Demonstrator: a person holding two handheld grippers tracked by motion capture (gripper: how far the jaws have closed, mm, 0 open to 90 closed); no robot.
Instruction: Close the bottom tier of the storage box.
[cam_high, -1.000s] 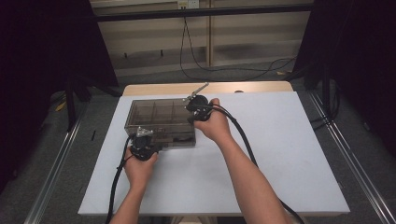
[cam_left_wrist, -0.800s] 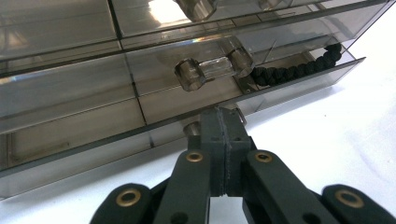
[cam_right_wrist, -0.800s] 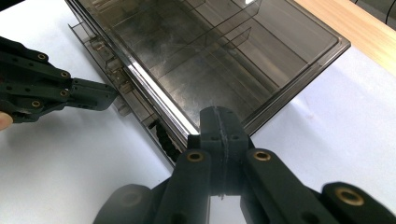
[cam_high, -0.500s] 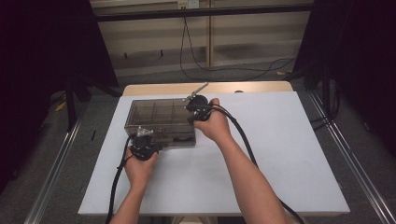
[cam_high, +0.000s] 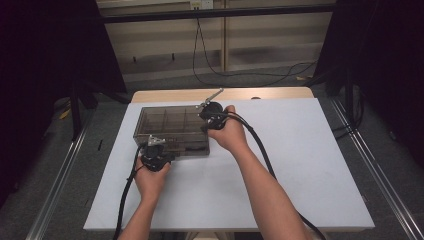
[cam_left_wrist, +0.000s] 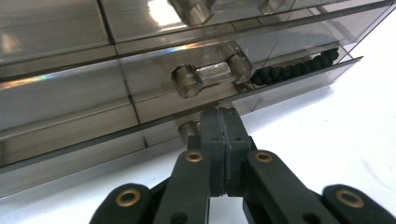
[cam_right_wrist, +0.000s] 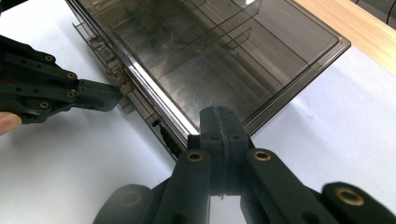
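Note:
A smoky clear plastic drawer box (cam_high: 170, 127) stands on the white table (cam_high: 300, 165). My left gripper (cam_high: 158, 147) is at the box's front, jaws shut. In the left gripper view its tips (cam_left_wrist: 219, 116) sit just below a clear drawer handle (cam_left_wrist: 210, 74), against the front of a lower drawer (cam_left_wrist: 84, 140); I see nothing between them. Small black pieces (cam_left_wrist: 299, 65) lie in a drawer at the right. My right gripper (cam_high: 206, 124) is over the box's near right corner, jaws shut and empty, tips (cam_right_wrist: 219, 119) on the lid (cam_right_wrist: 219, 51) by its edge.
A wooden strip (cam_high: 225, 94) runs along the table's far edge. Cables (cam_high: 250, 75) lie on the floor beyond it. Metal rails (cam_high: 55, 175) flank the table. White surface (cam_high: 310, 150) stretches to the right of the box. The left gripper (cam_right_wrist: 93, 100) also appears in the right gripper view.

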